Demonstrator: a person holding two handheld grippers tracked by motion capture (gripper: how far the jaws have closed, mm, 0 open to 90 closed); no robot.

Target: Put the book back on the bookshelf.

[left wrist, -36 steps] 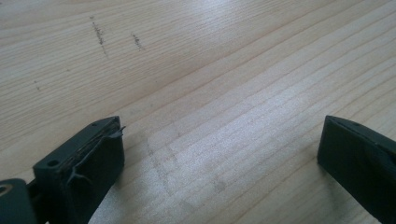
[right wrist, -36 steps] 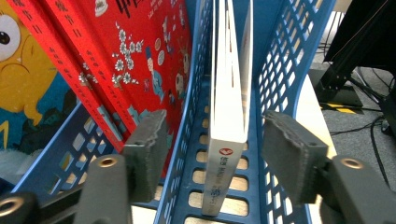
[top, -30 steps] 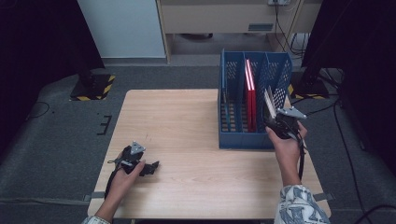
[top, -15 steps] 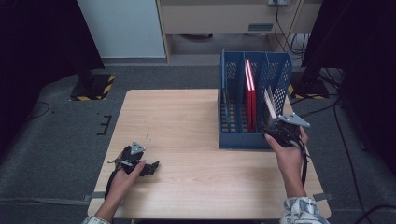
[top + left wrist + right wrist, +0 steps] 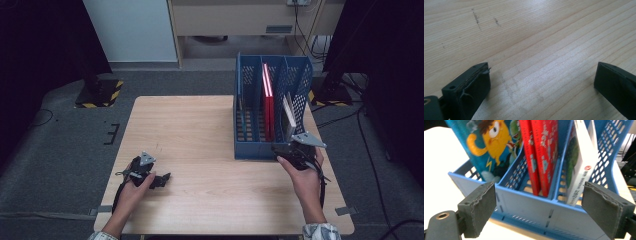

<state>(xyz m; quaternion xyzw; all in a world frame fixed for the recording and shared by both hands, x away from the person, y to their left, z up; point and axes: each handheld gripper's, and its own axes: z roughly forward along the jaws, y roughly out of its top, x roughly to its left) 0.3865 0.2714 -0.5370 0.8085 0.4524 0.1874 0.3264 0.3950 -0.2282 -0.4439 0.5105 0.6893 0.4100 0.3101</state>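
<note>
Blue file rack [image 5: 272, 105], white book [image 5: 288, 111] just released

From above, your right gripper [image 5: 291, 148] has backed off the rack's near wall. Its own view: jaws just opened wide, empty, book leaning in the rack's right slot. Left gripper [image 5: 541, 82]: open, empty.

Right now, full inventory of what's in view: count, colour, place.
table: 1, light wood, centre of the high view
file rack: 1, blue, three slots, right part of the table
cartoon book: 1, teal cover with a yellow figure, left slot in the right gripper view
red books: 2, red, upright in the middle slot
white book: 1, white and green, leaning in the right slot
floor stands: 2, black with yellow-black stripes, on the carpet either side of the table
left gripper: 1, black, jaws open over bare table, front left
right gripper: 1, black, jaws have just been opening, nothing between them, facing the rack's front wall
</note>
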